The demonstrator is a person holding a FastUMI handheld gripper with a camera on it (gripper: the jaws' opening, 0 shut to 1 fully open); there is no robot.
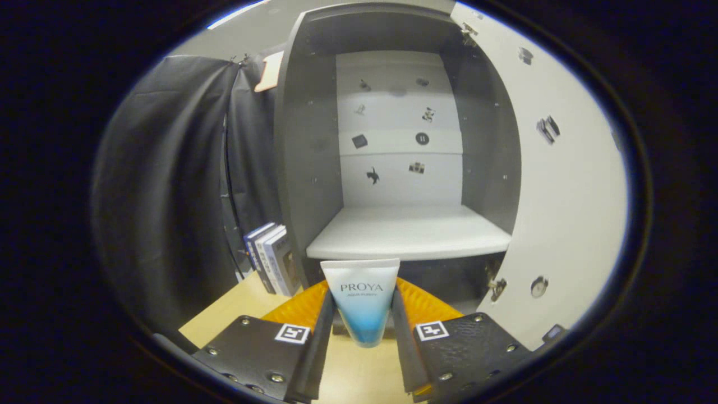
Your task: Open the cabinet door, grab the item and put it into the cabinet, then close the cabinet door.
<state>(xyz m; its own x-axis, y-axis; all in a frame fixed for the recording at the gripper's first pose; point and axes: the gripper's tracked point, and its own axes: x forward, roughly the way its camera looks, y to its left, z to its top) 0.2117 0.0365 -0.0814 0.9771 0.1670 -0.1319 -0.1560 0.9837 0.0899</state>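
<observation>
Cabinet door point(566, 185): open. Gripper point(363, 314) clamping cosmetic tube point(363, 297); shelf point(409, 233) at 12 o'clock (placing, closing remain).

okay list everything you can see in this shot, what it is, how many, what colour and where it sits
tube: one, white fading to blue at its lower end, held between the fingers, just in front of the cabinet shelf
cabinet: one, dark grey walls, open, straight ahead beyond the fingers
shelf: one, white, inside the cabinet, bare
cabinet door: one, white, swung open to the right of the cabinet
books: a few, blue and grey spines, standing left of the cabinet
table: one, light wood, under the gripper
gripper: one, both fingers pressing the sides of the tube
</observation>
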